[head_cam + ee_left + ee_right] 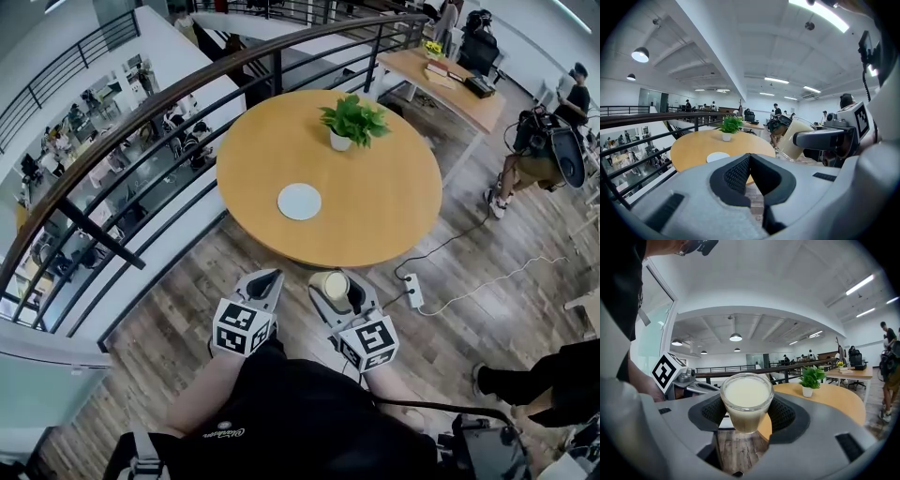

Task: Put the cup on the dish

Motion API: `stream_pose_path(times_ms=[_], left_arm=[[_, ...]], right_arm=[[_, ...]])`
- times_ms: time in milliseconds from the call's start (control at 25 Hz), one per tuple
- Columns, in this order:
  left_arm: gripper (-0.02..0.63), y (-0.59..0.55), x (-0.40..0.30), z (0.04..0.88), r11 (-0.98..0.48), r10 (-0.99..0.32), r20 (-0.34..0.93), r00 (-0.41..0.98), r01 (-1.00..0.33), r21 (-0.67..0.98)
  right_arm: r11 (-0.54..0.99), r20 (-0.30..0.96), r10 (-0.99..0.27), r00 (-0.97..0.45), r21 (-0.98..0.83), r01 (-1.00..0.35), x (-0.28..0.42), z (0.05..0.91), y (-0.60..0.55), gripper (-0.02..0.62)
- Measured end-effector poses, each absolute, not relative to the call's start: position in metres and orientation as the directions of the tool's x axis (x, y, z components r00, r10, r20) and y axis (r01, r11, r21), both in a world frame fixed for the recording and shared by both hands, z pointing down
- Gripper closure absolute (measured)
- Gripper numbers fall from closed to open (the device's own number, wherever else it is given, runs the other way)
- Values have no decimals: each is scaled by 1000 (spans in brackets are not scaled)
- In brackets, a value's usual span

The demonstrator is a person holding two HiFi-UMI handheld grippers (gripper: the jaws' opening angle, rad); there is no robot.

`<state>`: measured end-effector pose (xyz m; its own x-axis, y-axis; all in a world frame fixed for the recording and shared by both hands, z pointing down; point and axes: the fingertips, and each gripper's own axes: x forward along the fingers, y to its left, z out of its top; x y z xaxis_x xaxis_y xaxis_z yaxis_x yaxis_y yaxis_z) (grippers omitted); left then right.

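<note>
A glass cup (pixel 746 401) of pale milky liquid is held between the jaws of my right gripper (pixel 746 413), which is shut on it. In the head view the cup (pixel 335 284) hangs just short of the round wooden table's near edge, over the floor. The white dish (pixel 299 202) lies flat on the table (pixel 394 197), left of centre, well beyond the cup. My left gripper (pixel 269 282) sits beside the right one, its jaws closed together with nothing between them. From the left gripper view the cup (pixel 794 139) shows at right and the dish (pixel 717 157) ahead.
A small potted plant (pixel 352 122) stands on the table behind the dish. A dark railing (pixel 141 178) curves along the table's left over a drop to a lower floor. A power strip (pixel 412 291) and cables lie on the floor at right. People stand at right.
</note>
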<state>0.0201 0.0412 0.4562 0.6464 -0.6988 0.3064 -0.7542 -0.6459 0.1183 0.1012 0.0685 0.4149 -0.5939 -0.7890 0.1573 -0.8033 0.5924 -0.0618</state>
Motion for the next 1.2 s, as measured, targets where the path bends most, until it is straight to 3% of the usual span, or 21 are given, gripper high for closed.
stream_pose_path(times_ms=[1200], left_arm=[[609, -168, -52, 435, -753, -602, 276, 749, -648, 118]], right_arm=[[473, 186, -866, -464, 5, -881, 16, 394, -138, 334]])
